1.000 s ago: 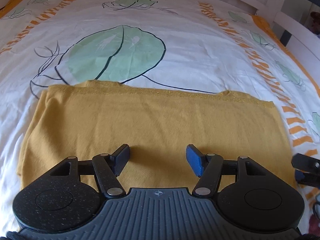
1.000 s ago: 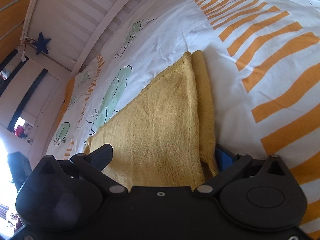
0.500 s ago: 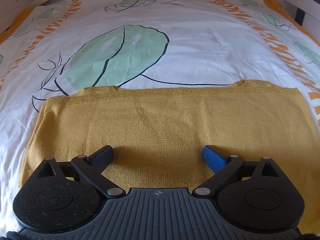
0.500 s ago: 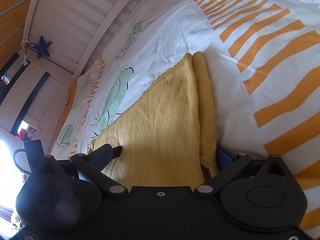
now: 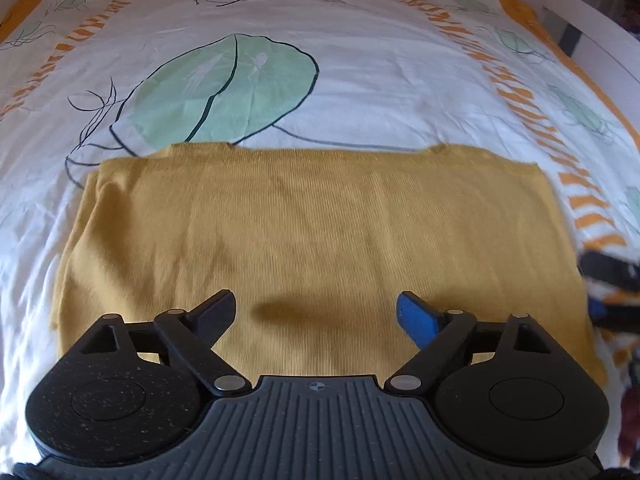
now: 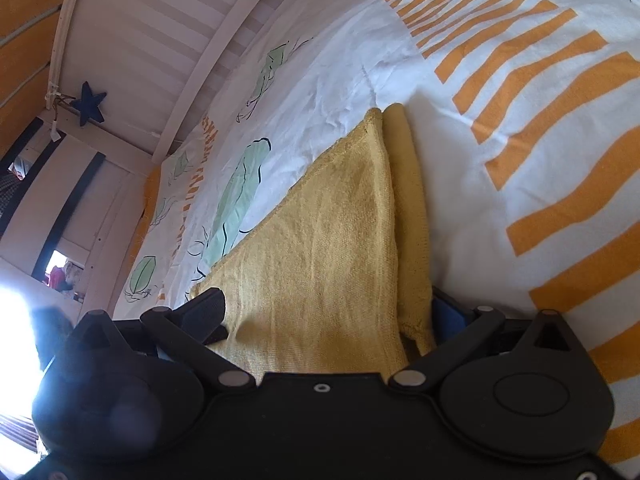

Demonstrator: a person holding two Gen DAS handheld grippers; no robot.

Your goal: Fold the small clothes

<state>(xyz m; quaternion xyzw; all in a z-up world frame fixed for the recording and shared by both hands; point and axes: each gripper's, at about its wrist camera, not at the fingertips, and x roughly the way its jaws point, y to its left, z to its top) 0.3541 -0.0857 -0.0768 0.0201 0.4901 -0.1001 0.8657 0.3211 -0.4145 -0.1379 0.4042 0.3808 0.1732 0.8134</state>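
Yellow garment [image 5: 320,232] lay folded flat on the bed [image 5: 380,80]. Left gripper [image 5: 314,312] hovered wide above it; right gripper [image 6: 328,312] straddled its edge, also wide (nothing pinched). Risk: grabbing one layer only, unfolding it.

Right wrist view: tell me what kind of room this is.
Probably a child's bedroom: a white duvet cover with green leaves and orange stripes, a white slatted bed rail, and a dark blue star decoration.

The folded garment [image 5: 320,232] lies on the bedspread [image 5: 360,80], with the left gripper [image 5: 316,312] over its near edge and the right gripper [image 6: 328,316] at its right end.
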